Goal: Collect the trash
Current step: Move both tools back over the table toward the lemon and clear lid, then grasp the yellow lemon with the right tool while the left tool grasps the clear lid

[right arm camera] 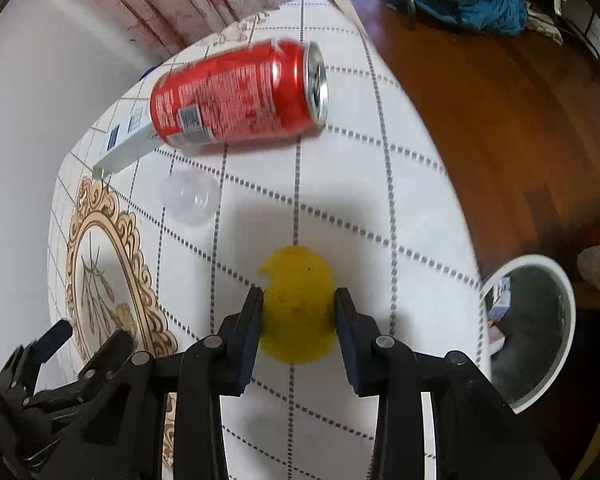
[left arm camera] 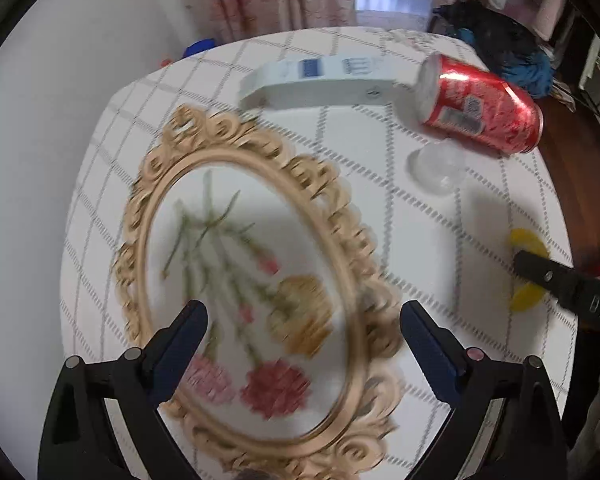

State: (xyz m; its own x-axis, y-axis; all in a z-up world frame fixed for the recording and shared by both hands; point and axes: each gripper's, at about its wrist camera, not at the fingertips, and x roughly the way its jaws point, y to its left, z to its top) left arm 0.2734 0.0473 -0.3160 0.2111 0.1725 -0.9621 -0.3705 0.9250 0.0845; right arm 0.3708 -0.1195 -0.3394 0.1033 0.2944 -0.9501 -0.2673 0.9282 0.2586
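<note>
Clamped between the right gripper (right arm camera: pixel 298 310)'s fingers just above the tabletop (right arm camera: pixel 400 184), the yellow scrap (right arm camera: pixel 296 308) could slip if squeezed unevenly before reaching the bin (right arm camera: pixel 540 332) at right, while the left gripper (left arm camera: pixel 304 320) hovers spread wide.

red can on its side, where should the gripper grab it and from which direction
Grip the red can across the middle of its round body, coming down from above with the fingers spanning its width. It lies on its side, its open top toward the table edge, so the ends likely offer poorer purchase, and the white box crowds its base.
</note>
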